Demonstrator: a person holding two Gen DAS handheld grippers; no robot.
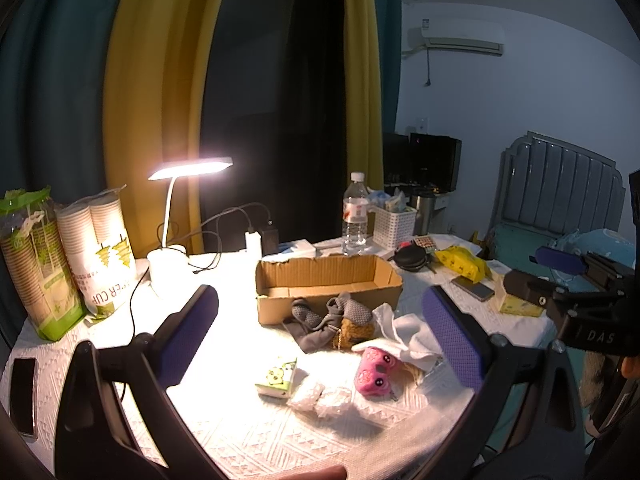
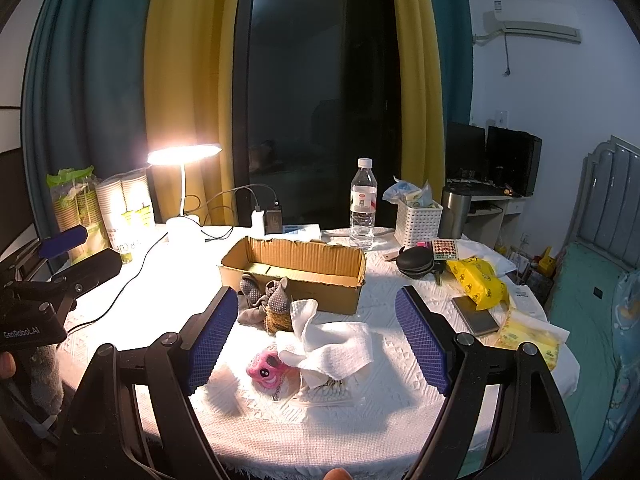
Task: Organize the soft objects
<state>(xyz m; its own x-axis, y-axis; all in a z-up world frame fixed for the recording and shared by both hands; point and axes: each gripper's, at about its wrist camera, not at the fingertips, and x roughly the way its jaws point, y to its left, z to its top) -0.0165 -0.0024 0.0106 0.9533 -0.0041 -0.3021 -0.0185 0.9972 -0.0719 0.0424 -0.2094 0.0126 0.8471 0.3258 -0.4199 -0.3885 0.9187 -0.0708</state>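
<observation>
An open cardboard box [image 1: 328, 280] [image 2: 296, 276] stands mid-table. In front of it lie grey socks [image 1: 320, 322] [image 2: 260, 300], a brown woven pouch [image 1: 356, 332] [image 2: 280, 320], a white cloth [image 1: 408, 334] [image 2: 332, 344] and a pink plush toy [image 1: 376, 372] [image 2: 266, 366]. A small green-and-white pack [image 1: 278, 378] and clear plastic bags [image 1: 320, 396] lie nearer. My left gripper [image 1: 320, 328] is open and empty above the pile. My right gripper [image 2: 320, 336] is open and empty, its fingers either side of the cloth and toy.
A lit desk lamp [image 1: 172, 240], paper-cup sleeves [image 1: 100, 252], a water bottle [image 1: 354, 216], a white basket [image 1: 394, 226], a yellow wipes pack [image 1: 462, 264], phones [image 1: 472, 288] [image 1: 24, 394] and cables crowd the table. A bed [image 2: 592, 312] is to the right.
</observation>
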